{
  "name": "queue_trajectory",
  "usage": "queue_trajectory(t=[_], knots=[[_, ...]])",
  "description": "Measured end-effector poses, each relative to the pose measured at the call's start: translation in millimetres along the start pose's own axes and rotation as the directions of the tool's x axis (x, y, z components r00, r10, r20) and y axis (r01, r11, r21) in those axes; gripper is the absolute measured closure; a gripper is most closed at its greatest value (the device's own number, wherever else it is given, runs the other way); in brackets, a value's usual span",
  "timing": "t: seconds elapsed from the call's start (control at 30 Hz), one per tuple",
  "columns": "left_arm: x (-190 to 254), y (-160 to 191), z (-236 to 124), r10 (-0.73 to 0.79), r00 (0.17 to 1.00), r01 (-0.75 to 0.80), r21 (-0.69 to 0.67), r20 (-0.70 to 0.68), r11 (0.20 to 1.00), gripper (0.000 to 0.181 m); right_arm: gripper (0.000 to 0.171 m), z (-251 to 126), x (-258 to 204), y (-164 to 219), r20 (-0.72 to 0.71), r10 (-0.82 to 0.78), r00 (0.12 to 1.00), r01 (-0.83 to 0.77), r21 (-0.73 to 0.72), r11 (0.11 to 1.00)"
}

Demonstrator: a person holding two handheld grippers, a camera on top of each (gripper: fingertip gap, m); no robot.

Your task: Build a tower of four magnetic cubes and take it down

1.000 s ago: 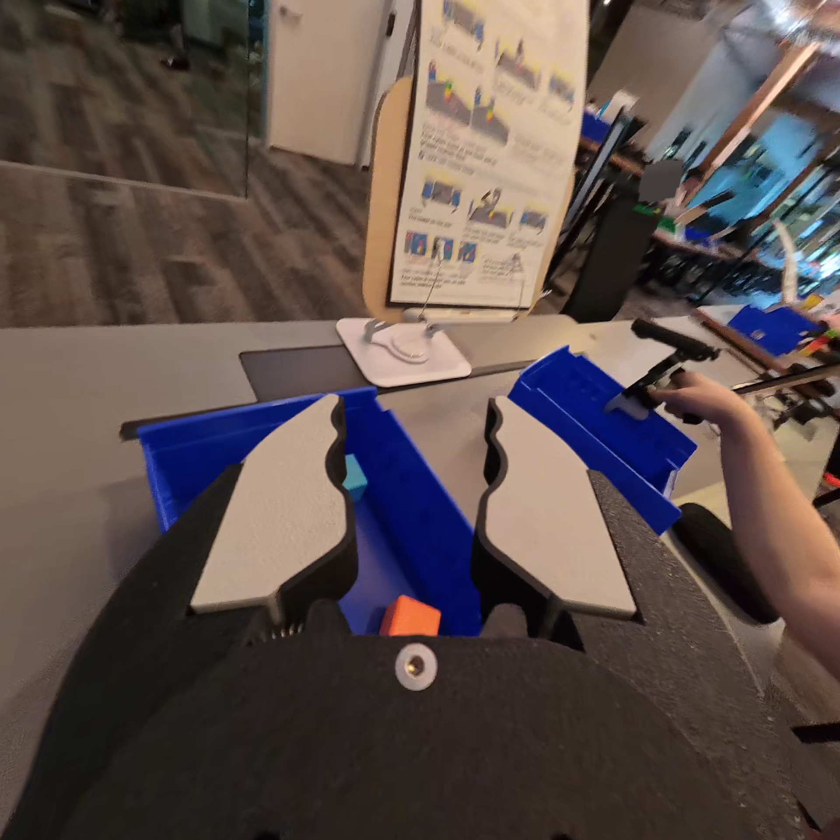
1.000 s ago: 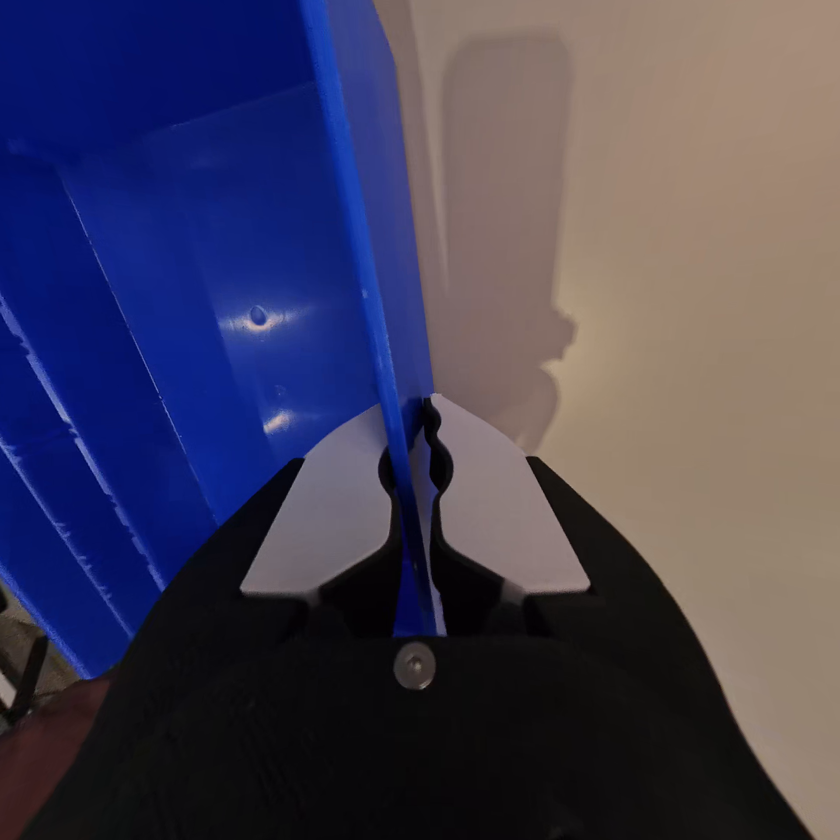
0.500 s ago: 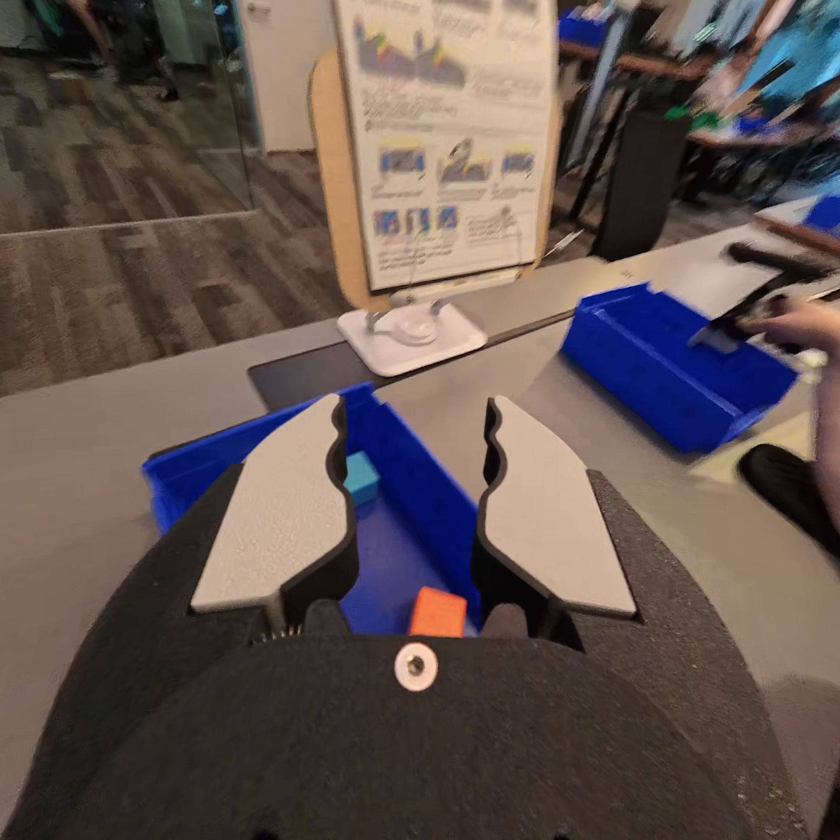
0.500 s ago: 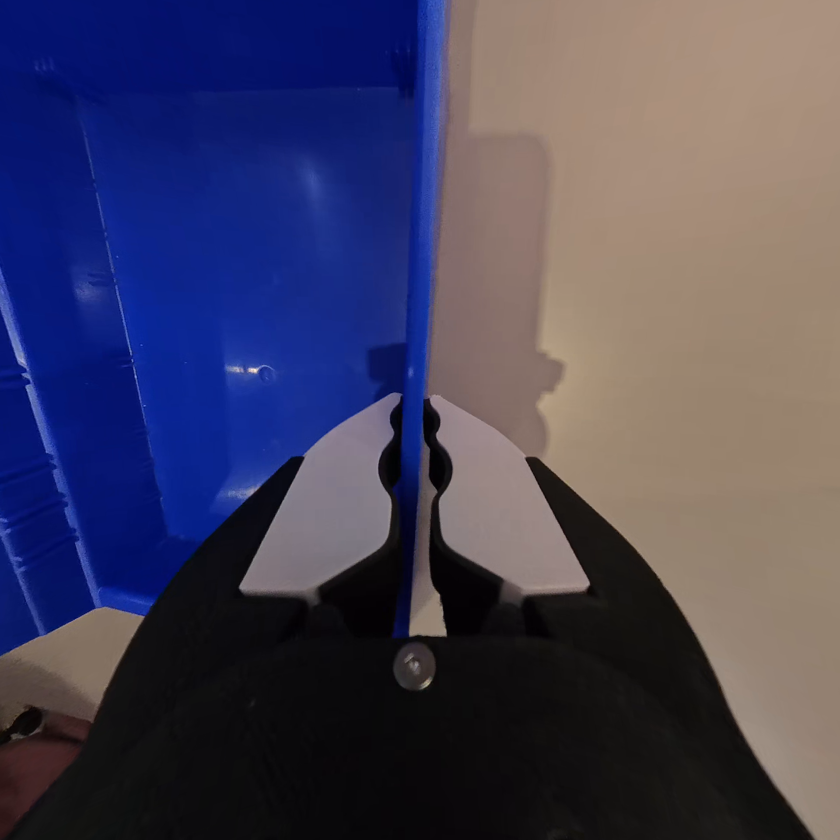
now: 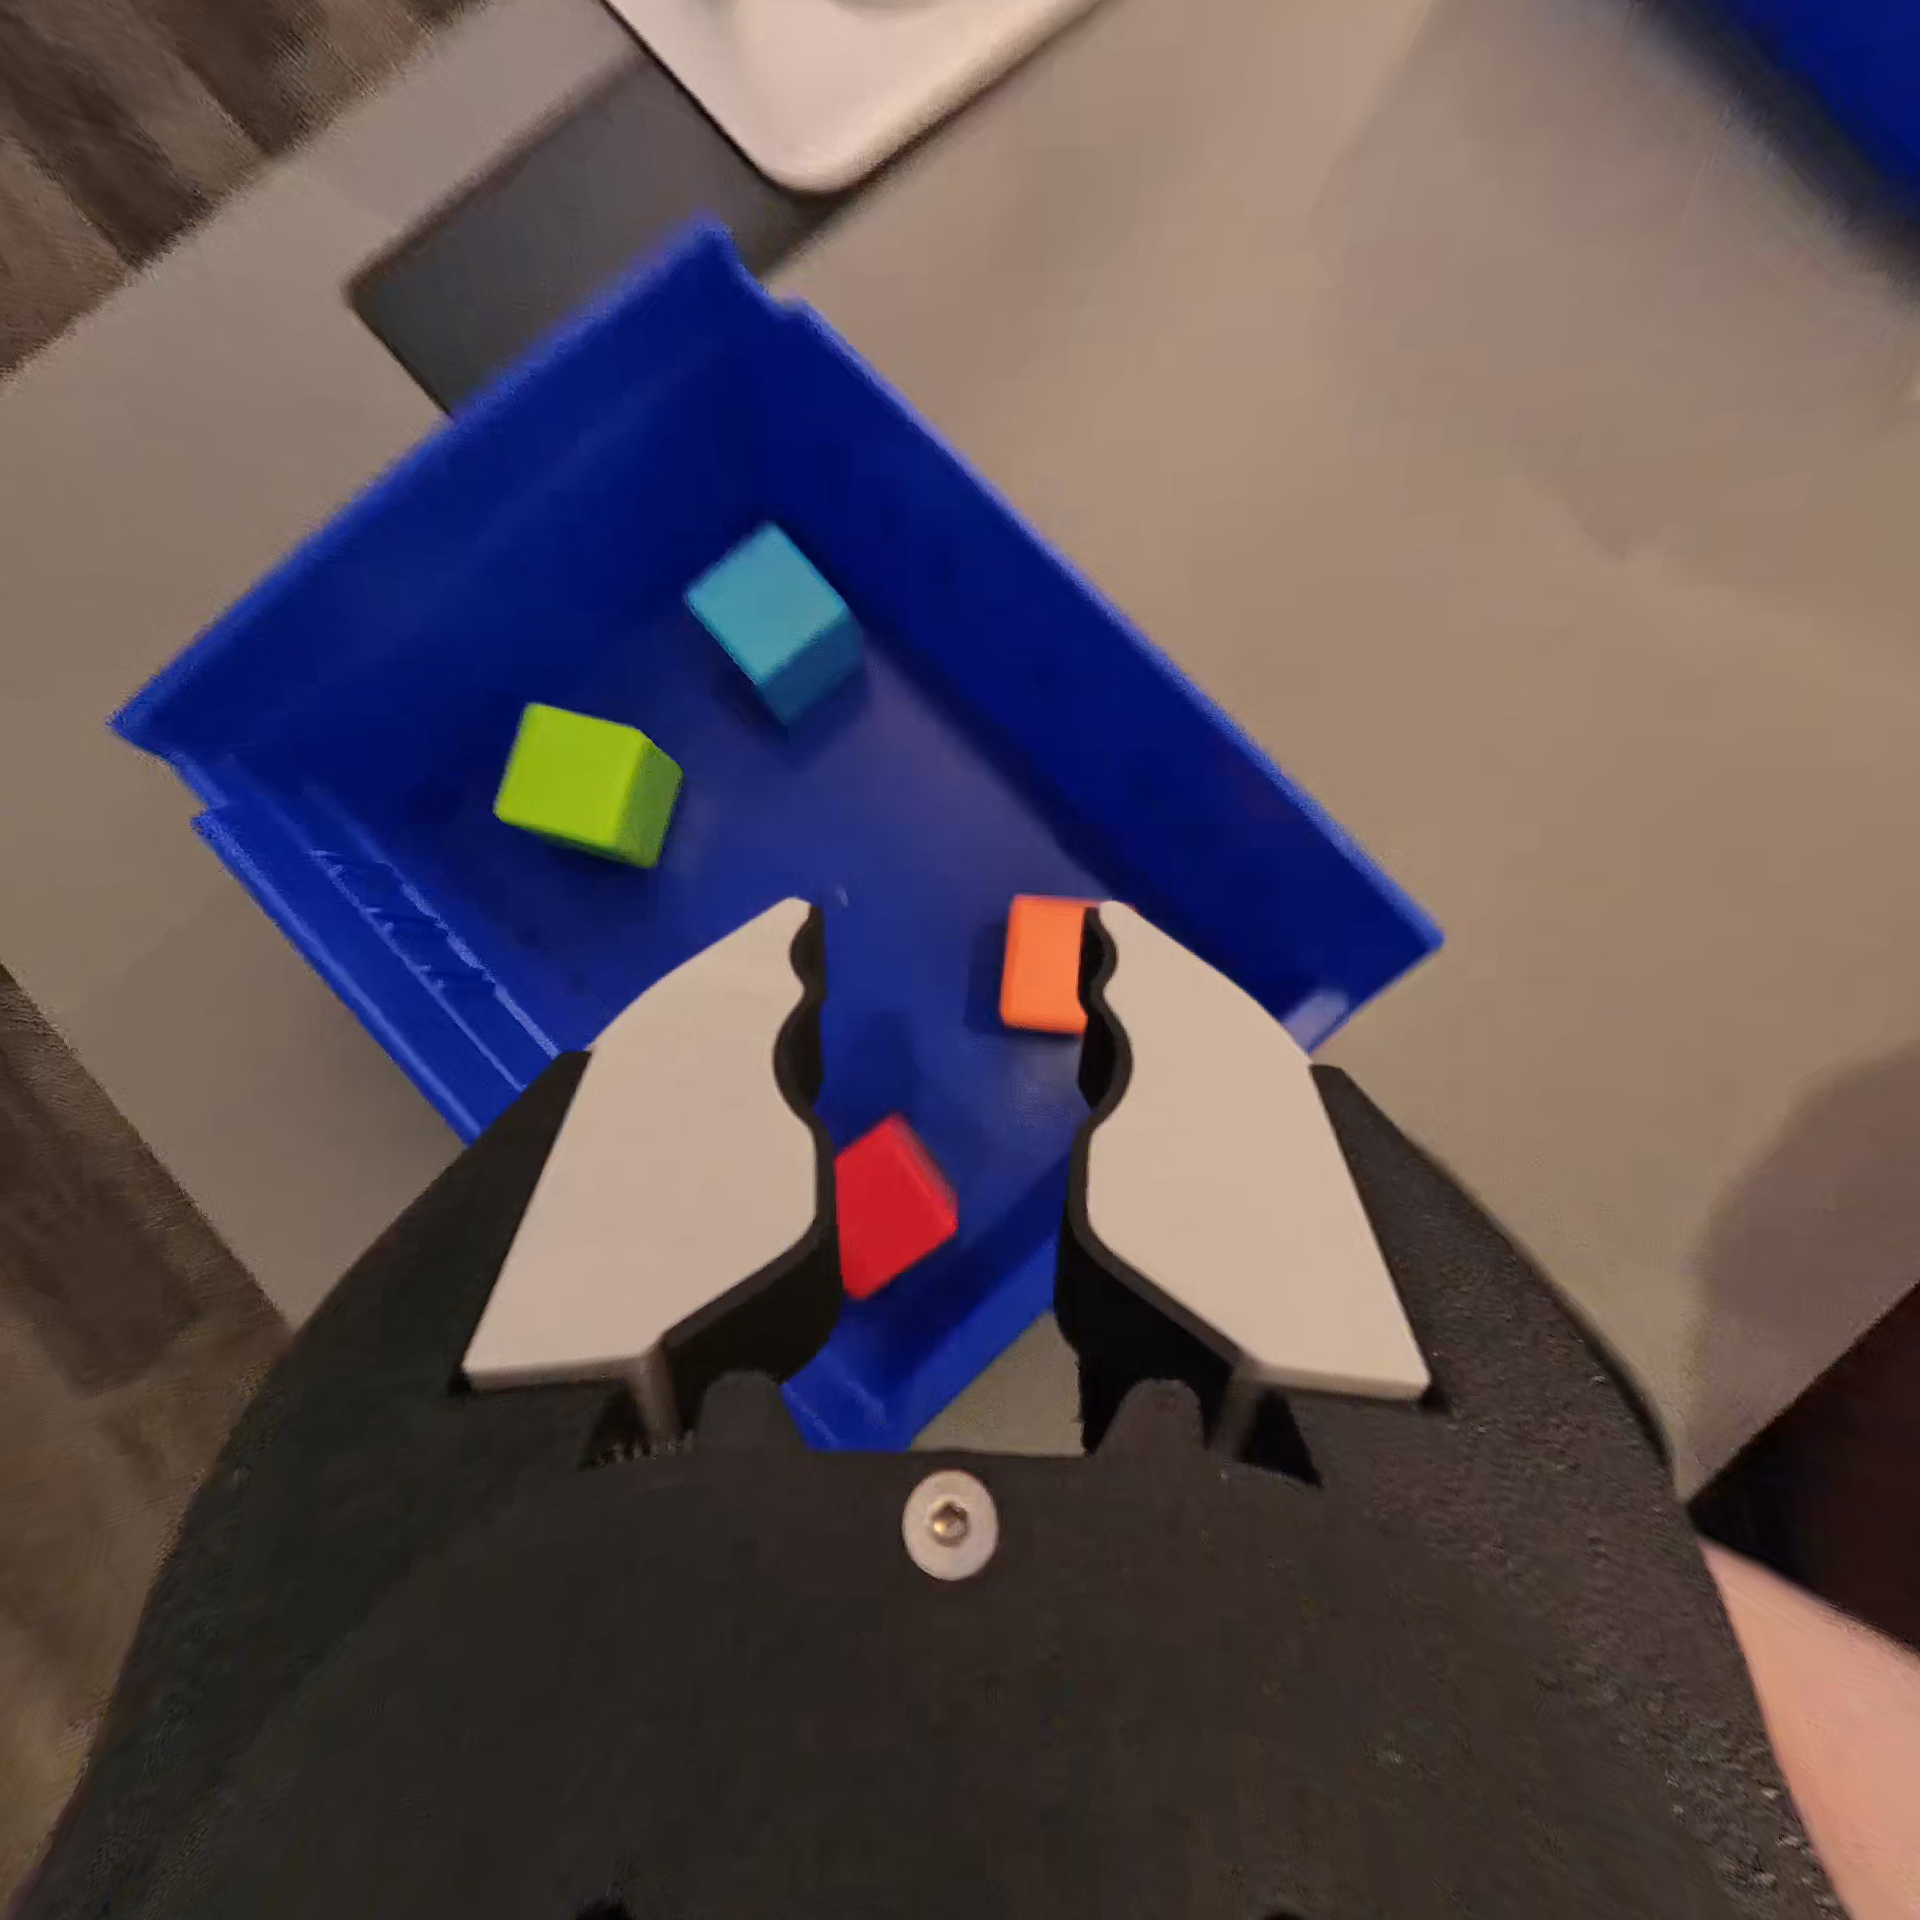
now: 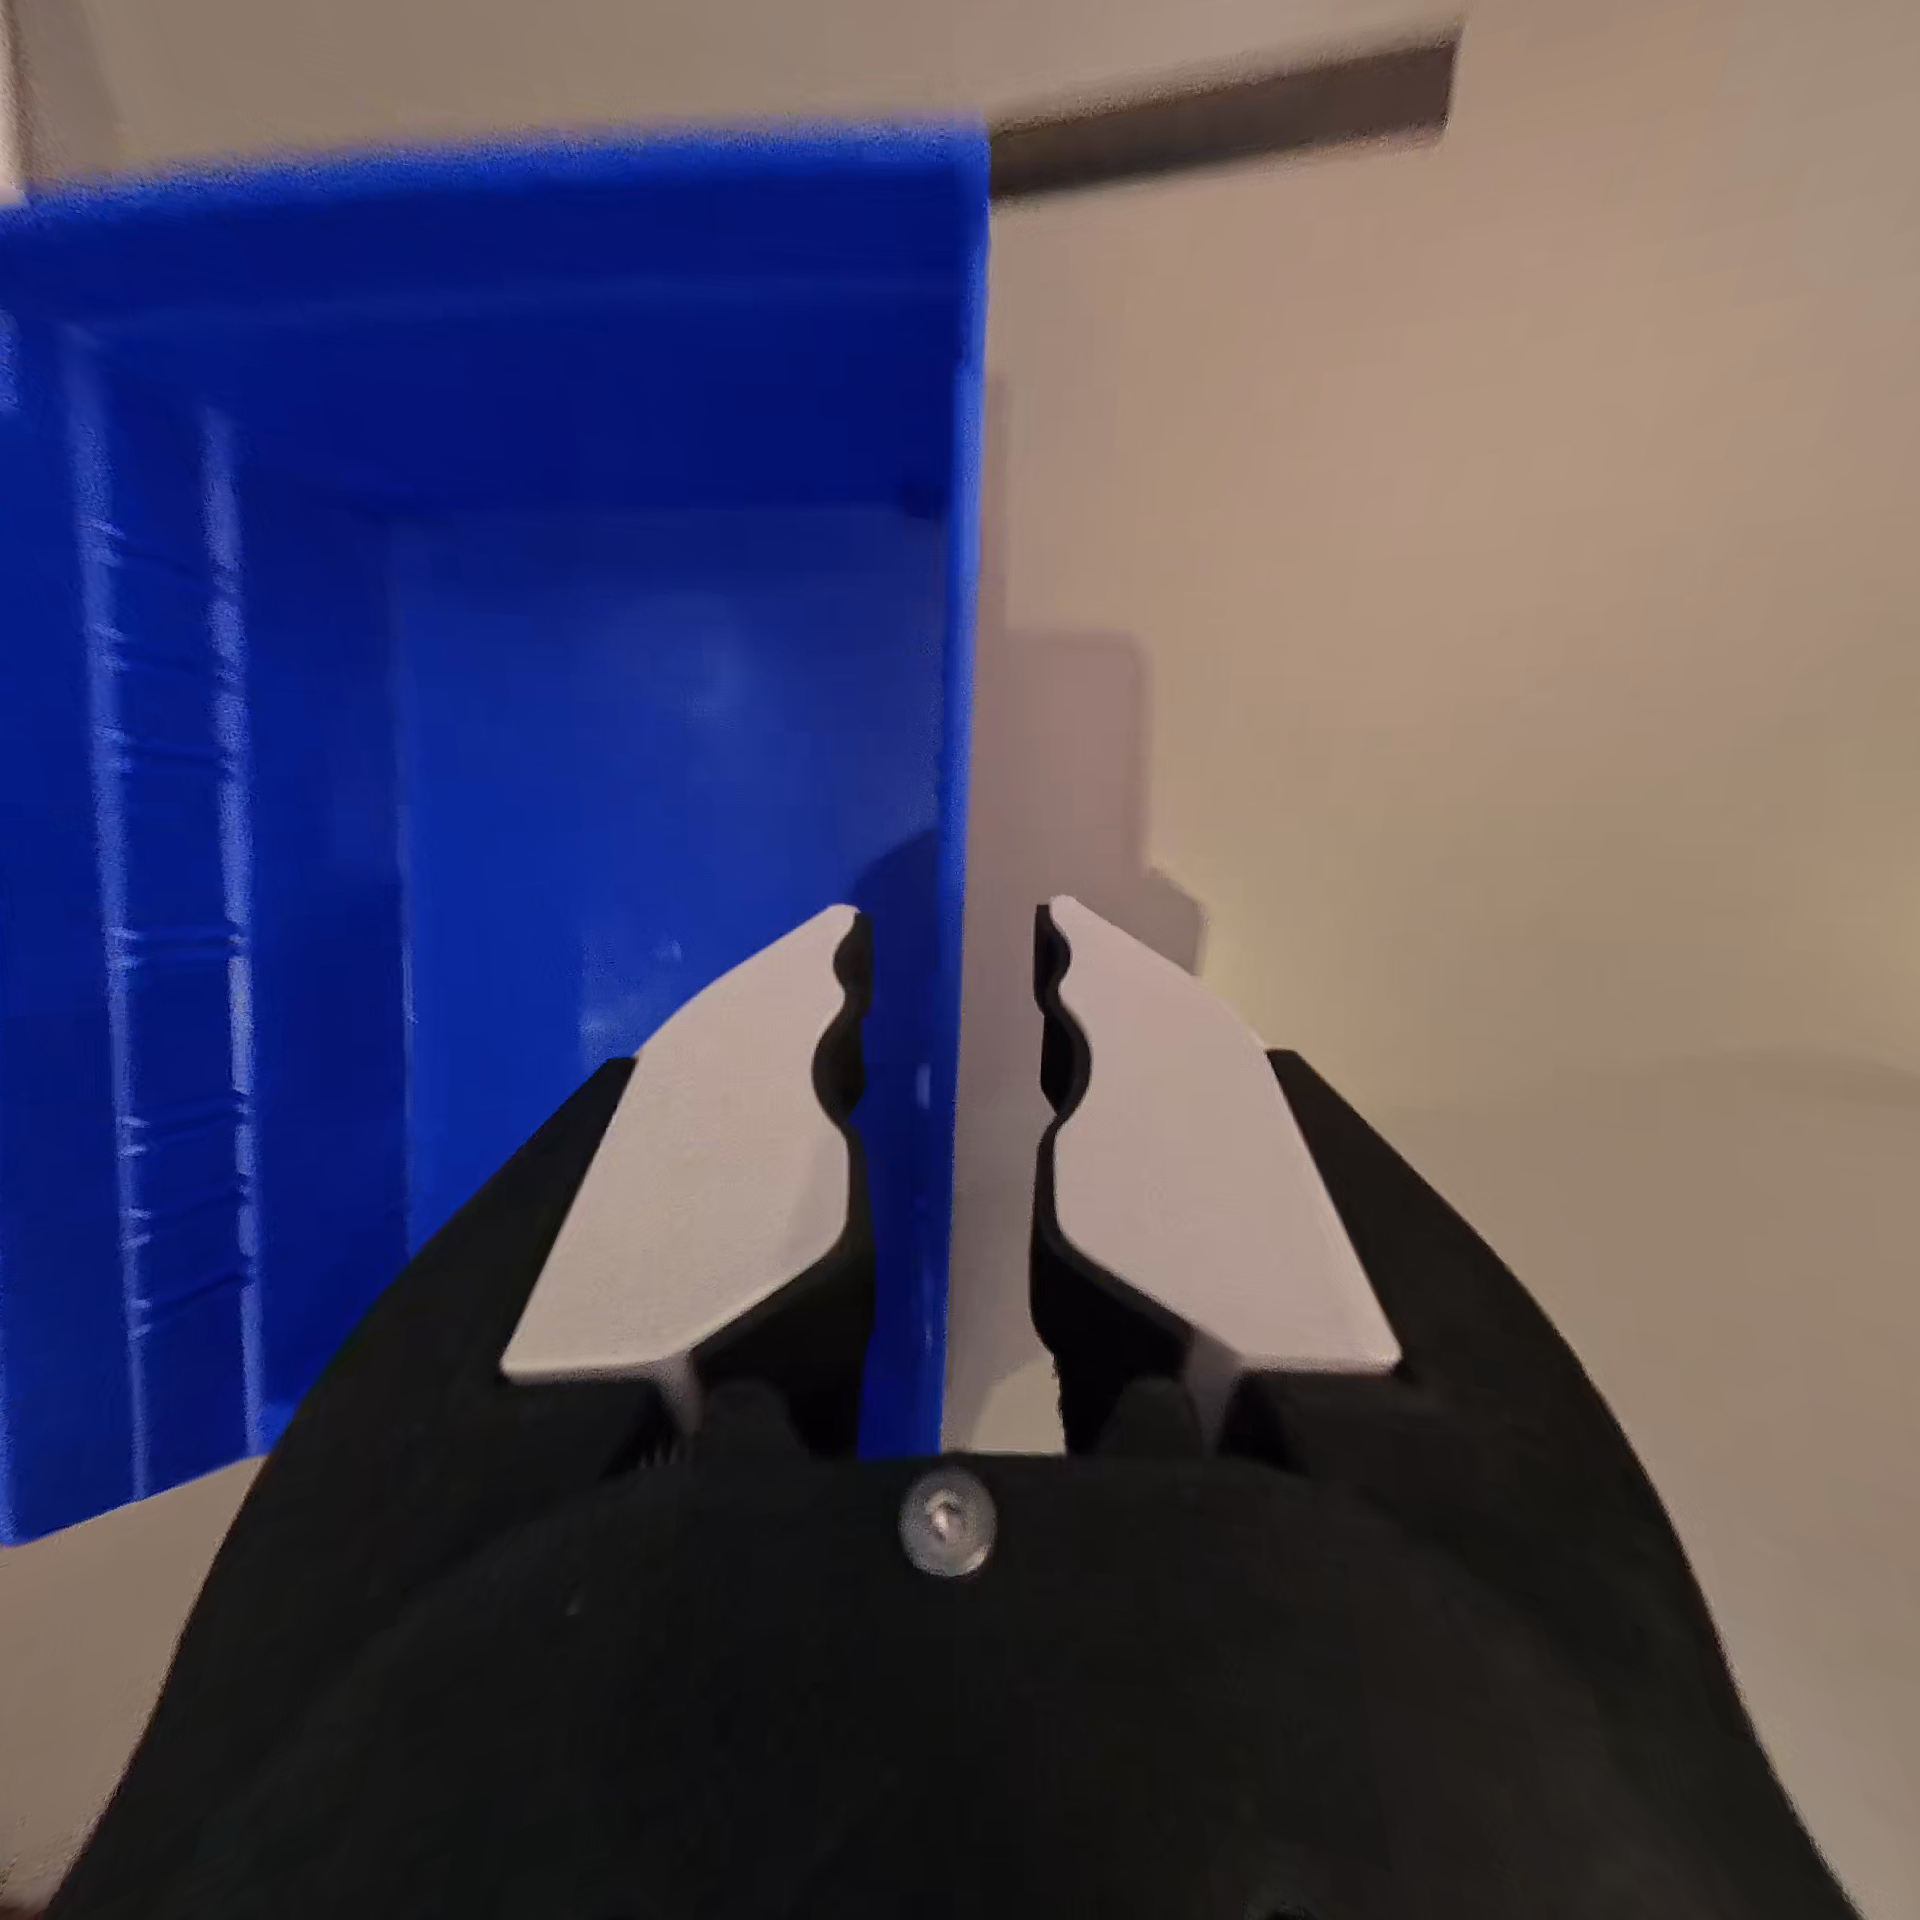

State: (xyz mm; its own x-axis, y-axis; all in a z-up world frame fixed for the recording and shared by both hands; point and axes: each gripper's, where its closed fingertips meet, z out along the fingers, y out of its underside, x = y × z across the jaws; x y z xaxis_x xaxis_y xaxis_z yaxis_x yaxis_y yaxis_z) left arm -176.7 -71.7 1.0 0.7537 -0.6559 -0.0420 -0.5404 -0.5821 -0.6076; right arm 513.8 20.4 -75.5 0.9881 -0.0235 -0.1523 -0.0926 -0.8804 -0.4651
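- Four cubes lie loose and well apart on the floor of a blue bin [image 5: 1039, 623]: teal cube [image 5: 774, 618] toward the far end, green cube [image 5: 587, 784] to its left, orange cube [image 5: 1042, 977] by the right wall, red cube [image 5: 891, 1205] nearest the camera. None stacked; tower not begun, by my reading.
- Left gripper [image 5: 951, 925] hangs above the near end of that bin, jaws wide and empty. Red cube shows between the fingers lower down; orange cube is partly hidden behind the right fingertip.
- Right gripper [image 6: 951, 920] is over a second blue bin [image 6: 520, 727], which shows no contents. Jaws moderately parted, straddling the bin's right wall [image 6: 961, 623] without gripping it, as far as I can tell.
- Both bins sit on a grey counter [image 5: 1455, 520]; a white stand base [image 5: 852, 94] is at the far edge.
- Both views are motion-blurred, so depths are uncertain.
- Risks, as I judge them: red cube sits close to the near wall, so a finger could catch the rim or shove the cube into the corner. Magnets may snap neighbouring cubes together or twist one in the grip. The bin may slide if nudged.
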Motion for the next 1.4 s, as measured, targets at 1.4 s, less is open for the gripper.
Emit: queue_trajectory(t=[1.4], knots=[[6, -9, -4, 0.401, 0.851, -0.333, -0.242, 0.34, 0.911, 0.132, 0.146, -90, -33, -60, 0.09, -0.061, 0.994, 0.009, 0.484, 0.875]])
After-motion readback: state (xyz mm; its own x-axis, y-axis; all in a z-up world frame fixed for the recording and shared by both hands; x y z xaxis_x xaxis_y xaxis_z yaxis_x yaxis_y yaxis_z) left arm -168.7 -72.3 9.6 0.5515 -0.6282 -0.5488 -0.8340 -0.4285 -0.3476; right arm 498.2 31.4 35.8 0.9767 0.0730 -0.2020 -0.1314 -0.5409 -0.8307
